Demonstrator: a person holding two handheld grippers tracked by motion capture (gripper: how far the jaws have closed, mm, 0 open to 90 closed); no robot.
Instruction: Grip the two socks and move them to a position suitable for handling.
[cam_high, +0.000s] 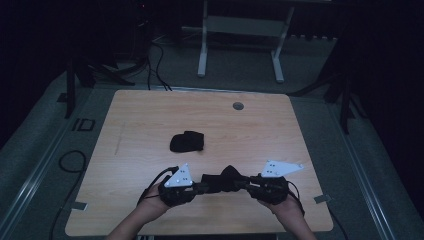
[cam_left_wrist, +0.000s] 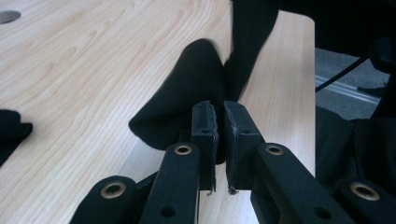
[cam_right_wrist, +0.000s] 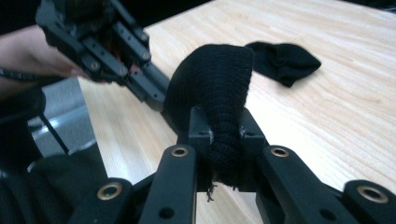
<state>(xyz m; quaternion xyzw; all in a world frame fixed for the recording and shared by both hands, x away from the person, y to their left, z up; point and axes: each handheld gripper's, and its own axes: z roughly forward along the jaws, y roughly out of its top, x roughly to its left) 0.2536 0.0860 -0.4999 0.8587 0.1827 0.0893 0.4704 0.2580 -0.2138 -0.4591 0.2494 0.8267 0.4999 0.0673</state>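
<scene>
High view first: a pale wooden table with rounded corners (cam_high: 150, 125) is seen from above, and near its front edge a black knitted sock (cam_high: 226, 179) is held stretched between two hand-held grippers. A second black sock, crumpled into a small heap (cam_high: 187, 142), lies apart from it toward the middle of the table. A small grey round grommet (cam_high: 238, 106) is set into the tabletop near the far edge.

The left gripper (cam_high: 199, 187) is closed on one end of the held sock — in the left gripper view its jaws stand almost together with thin fabric pinched between them (cam_left_wrist: 219, 135). The right gripper (cam_high: 246, 184) is clamped on the other end; in the right gripper view a thicker roll of knit is seen squeezed between jaws that stand slightly apart (cam_right_wrist: 224, 140).

The held sock is judged to be light, soft and limp — it sags and bunches into a hump between the grips. No risk of breakage is expected, but stretchy knit may creep out of a shallow pinch, so the cuff or toe edge is best taken deep in the pads.
</scene>
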